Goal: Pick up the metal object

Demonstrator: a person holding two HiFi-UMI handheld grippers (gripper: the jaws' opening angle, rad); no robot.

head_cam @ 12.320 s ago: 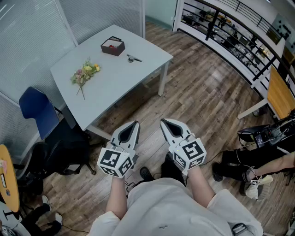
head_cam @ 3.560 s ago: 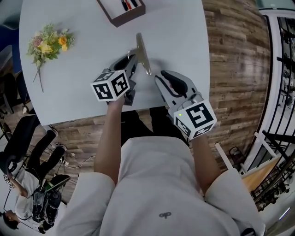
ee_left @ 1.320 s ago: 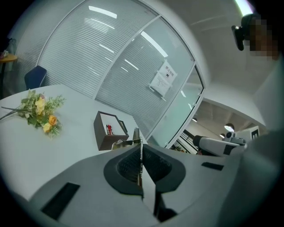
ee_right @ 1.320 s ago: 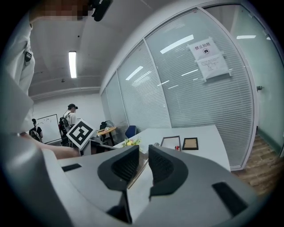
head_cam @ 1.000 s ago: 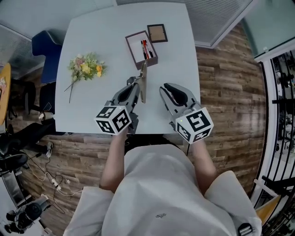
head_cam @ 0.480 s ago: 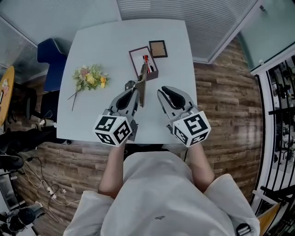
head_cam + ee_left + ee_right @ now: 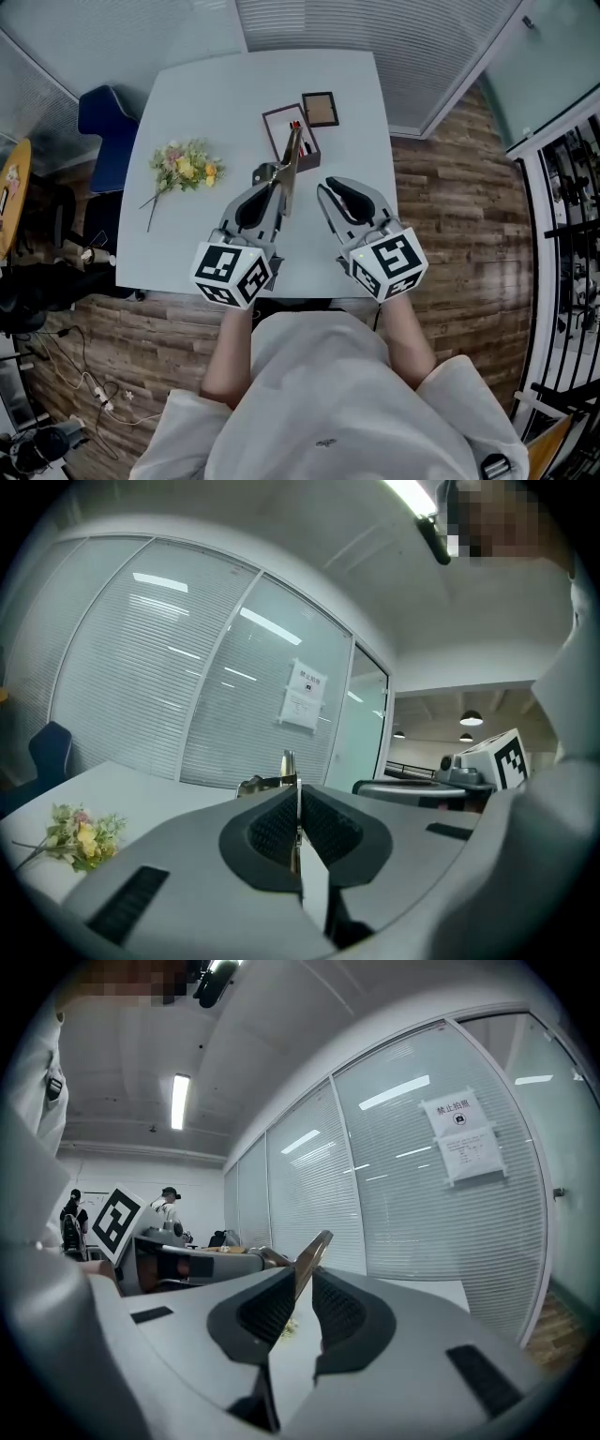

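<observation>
A: Left claw [image 7: 298,797], state?
B: Pressed shut on the metal object [image 7: 291,157], a flat piece gripped near one end, the rest jutting out past the tips.
A: Right claw [image 7: 302,1283]?
B: Parted by a narrow gap, nothing between the pads; just beside the metal object, not touching it.
A: Place of the metal object?
B: Held in the air over the pale tabletop [image 7: 206,103]; in the head view, far end overlapping a brown box [image 7: 274,122] with pens inside.
A: Further out?
B: Just beside the box, a small frame [image 7: 320,109]. To the left, well apart, a bunch of flowers [image 7: 184,167]. Past the tabletop's left edge, a blue chair [image 7: 101,131]. To the right, wood floor [image 7: 450,216].
</observation>
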